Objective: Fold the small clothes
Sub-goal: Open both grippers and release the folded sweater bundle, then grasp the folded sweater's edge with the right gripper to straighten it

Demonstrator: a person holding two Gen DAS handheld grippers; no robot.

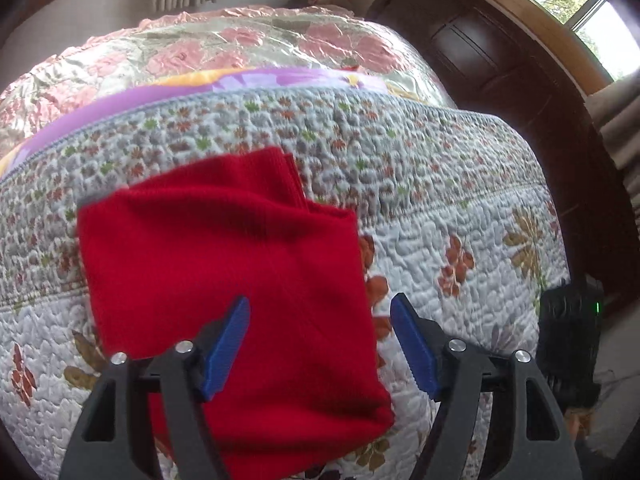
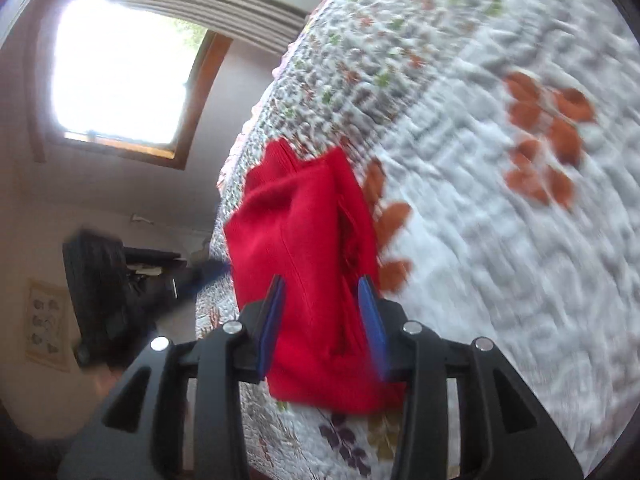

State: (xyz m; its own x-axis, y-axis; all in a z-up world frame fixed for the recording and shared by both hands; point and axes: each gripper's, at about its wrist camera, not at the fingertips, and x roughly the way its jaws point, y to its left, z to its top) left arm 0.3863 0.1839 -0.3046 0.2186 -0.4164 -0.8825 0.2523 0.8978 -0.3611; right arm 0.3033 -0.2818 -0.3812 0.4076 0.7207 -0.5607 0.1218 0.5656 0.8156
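Note:
A red knitted garment lies folded into a rough rectangle on the quilted floral bedspread. My left gripper hovers over its near right part, blue pads wide apart and holding nothing. In the right wrist view the garment appears between the blue pads of my right gripper, which stand apart and off the cloth. A black body with a green light, probably the right gripper, sits off the garment near the bed's right edge. The right wrist view is blurred by motion.
A pink floral cover and a purple sheet lie at the far end of the bed. Dark wooden furniture stands along the right side. Windows are behind. A dark blurred shape, likely the left gripper, is left of the garment.

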